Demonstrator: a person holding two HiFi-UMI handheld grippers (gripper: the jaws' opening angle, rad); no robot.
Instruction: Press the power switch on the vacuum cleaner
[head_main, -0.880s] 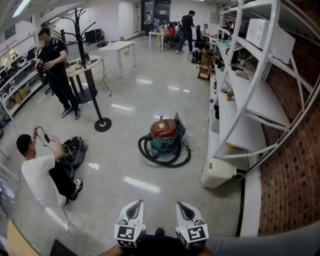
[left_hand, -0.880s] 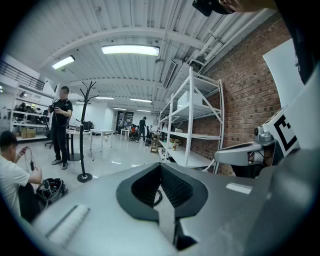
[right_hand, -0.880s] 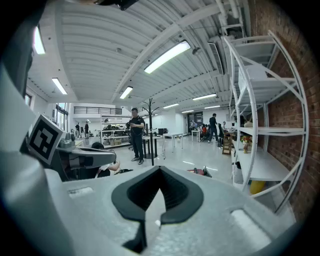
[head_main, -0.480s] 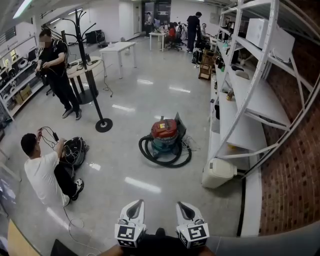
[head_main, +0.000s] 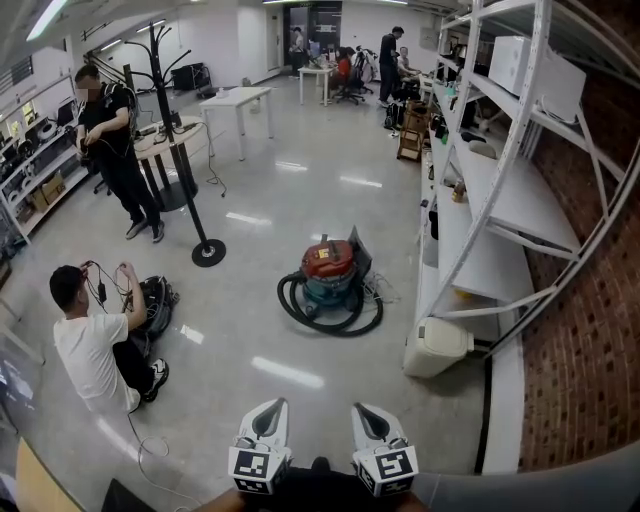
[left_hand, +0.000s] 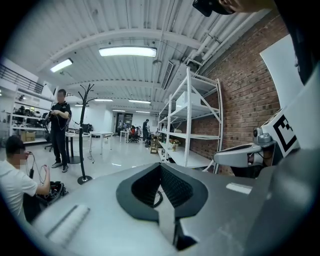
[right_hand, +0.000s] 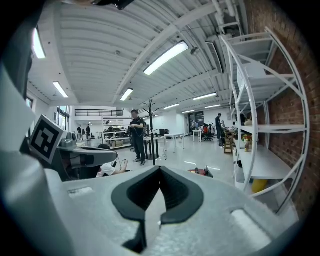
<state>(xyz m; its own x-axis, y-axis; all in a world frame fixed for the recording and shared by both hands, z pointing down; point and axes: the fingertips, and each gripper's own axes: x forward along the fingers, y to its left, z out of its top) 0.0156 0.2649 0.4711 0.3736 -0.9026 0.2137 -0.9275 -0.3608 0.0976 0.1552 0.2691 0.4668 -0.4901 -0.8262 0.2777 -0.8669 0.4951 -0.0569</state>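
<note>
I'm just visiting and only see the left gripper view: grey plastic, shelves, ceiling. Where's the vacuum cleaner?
Observer: Head view: the teal drum vacuum cleaner with a red lid stands on the floor ahead, black hose coiled around it.
Operator: Is the other claw holding anything?
Observer: No; the right gripper view shows the right gripper shut and empty.
Operator: Are the claws near it?
Observer: No; head view shows the left gripper beside the right, well short of it.

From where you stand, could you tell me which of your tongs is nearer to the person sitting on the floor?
Left. The seated person is off to the left of the left tongs; the right tongs are farther right, beyond the left pair.
</note>
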